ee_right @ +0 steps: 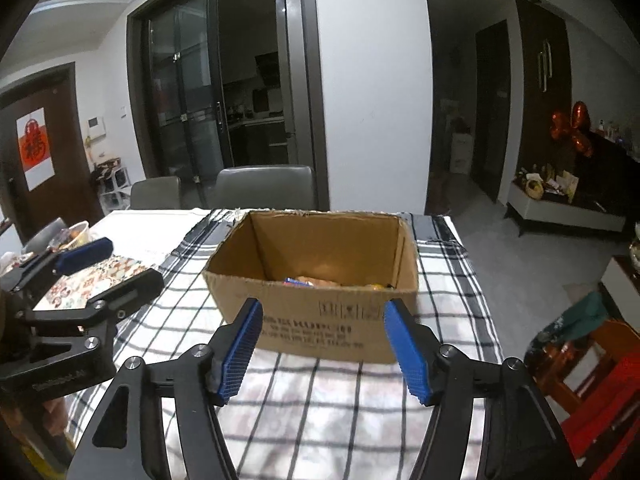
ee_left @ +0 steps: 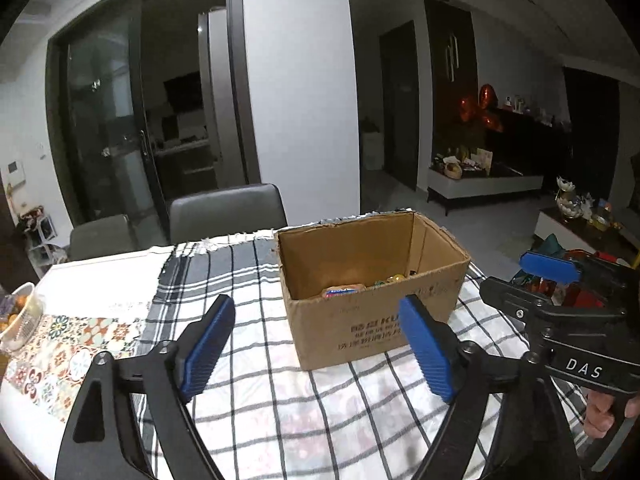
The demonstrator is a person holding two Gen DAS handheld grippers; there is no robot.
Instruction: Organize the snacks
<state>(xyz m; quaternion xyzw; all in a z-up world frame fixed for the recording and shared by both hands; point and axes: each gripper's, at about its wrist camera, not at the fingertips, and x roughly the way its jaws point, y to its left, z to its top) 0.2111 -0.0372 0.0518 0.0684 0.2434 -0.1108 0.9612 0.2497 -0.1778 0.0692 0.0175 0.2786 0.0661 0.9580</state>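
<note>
Your left tool [ee_left: 316, 348] hangs over the checked cloth [ee_left: 304, 412] on the bench, its blue pads [ee_left: 208, 344] spread wide with nothing between them. Your right tool [ee_right: 324, 354] is just as wide open and also carries nothing.

From the left wrist view, the cardboard box [ee_left: 372, 320] stands at 12 to 1 o'clock, just beyond the pads, open at the top. The snacks [ee_left: 344, 290] lie low inside against its near wall; only a few coloured wrappers show above the rim, too small to tell apart.

From the right wrist view the box sits dead ahead at 12 o'clock. A clear container [ee_left: 22, 316] of orange items rests at the bench's edge at 9 o'clock in the left view, on a patterned mat [ee_left: 68, 356]. Two grey chairs [ee_right: 264, 186] stand behind the bench.
</note>
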